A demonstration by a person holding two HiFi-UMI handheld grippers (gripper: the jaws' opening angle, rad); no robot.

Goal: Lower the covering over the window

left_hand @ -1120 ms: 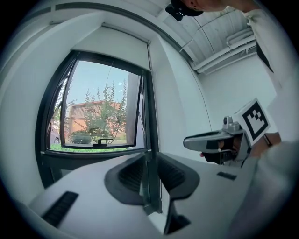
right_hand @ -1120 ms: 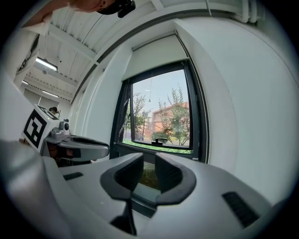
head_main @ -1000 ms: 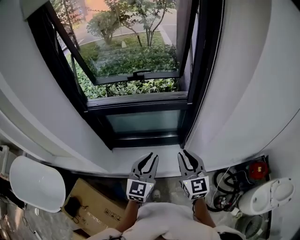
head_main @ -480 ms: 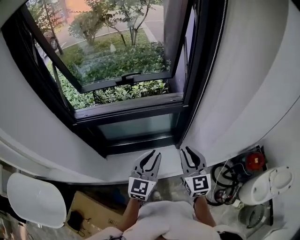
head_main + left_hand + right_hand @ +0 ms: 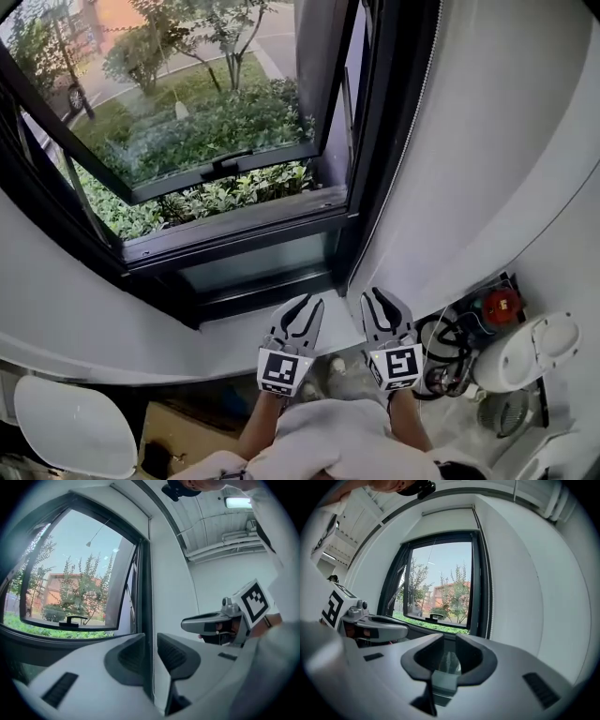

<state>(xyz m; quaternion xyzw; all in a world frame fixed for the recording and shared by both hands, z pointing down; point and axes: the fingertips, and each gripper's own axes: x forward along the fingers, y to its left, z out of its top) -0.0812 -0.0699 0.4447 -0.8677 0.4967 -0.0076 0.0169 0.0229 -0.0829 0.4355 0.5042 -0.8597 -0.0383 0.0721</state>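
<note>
Blind [image 5: 449,512]: rolled up in its casing at 12 o'clock of the window, glass left uncovered.
Window [image 5: 187,141]: dark frame, seen at 11 o'clock in the head view; sash tilted outward, handle [image 5: 230,161] on its lower rail, greenery seen through it.
Bead chain [image 5: 419,112]: hung along the frame's right side, at 1 o'clock; well apart from both grippers.
Left gripper [image 5: 309,306]: held at 6 o'clock, near the sill [image 5: 234,333], pointed toward the window; jaws slightly apart, nothing between them.
Right gripper [image 5: 373,298]: held just beside the left one, at its 3 o'clock; jaws slightly apart, nothing gripped.
Wall [image 5: 487,141]: white, at 2 o'clock.
Floor: cables [image 5: 445,352] and white appliance [image 5: 525,354] at 4 o'clock; cardboard box [image 5: 178,439] at 7 o'clock.
</note>
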